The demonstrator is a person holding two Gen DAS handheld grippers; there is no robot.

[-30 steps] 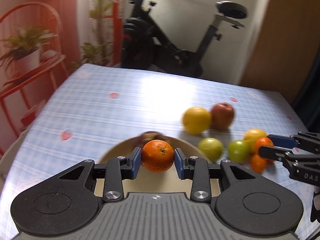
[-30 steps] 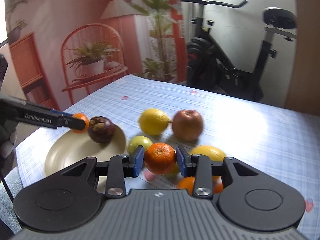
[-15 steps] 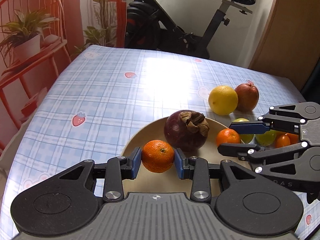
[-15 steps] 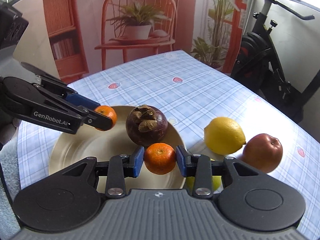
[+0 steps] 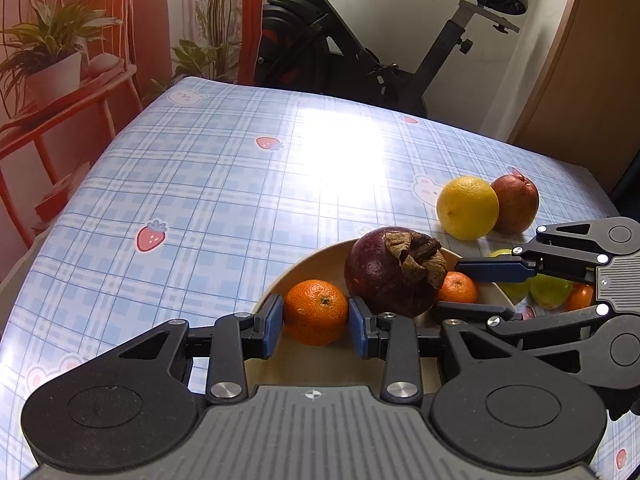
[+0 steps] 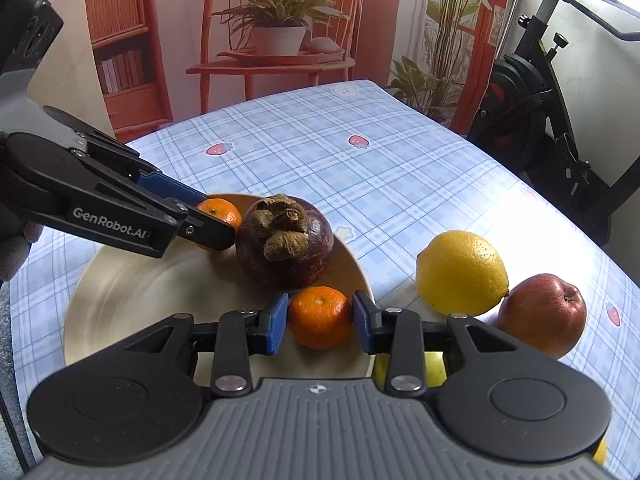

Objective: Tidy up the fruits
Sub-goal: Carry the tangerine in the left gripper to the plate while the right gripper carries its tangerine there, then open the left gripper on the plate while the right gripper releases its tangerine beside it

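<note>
A cream plate (image 6: pixel 132 292) (image 5: pixel 320 364) on the blue checked tablecloth holds a dark purple mangosteen (image 6: pixel 285 241) (image 5: pixel 394 271). My left gripper (image 5: pixel 316 324) is shut on a small tangerine (image 5: pixel 316 312) just over the plate, left of the mangosteen; it also shows in the right wrist view (image 6: pixel 218 226). My right gripper (image 6: pixel 320 322) is shut on another tangerine (image 6: pixel 320 317) (image 5: pixel 457 288) at the plate's right side, close beside the mangosteen.
A lemon (image 6: pixel 462 273) (image 5: pixel 467 208) and a red apple (image 6: pixel 542 316) (image 5: pixel 516 203) lie on the cloth right of the plate. Green fruits (image 5: pixel 550 290) and an orange one (image 5: pixel 580 297) lie behind the right gripper. An exercise bike (image 5: pixel 360 40) stands beyond the table.
Both grippers have carried their tangerines in over the plate and lowered them beside the mangosteen. The right gripper came from the fruit pile on the right.
</note>
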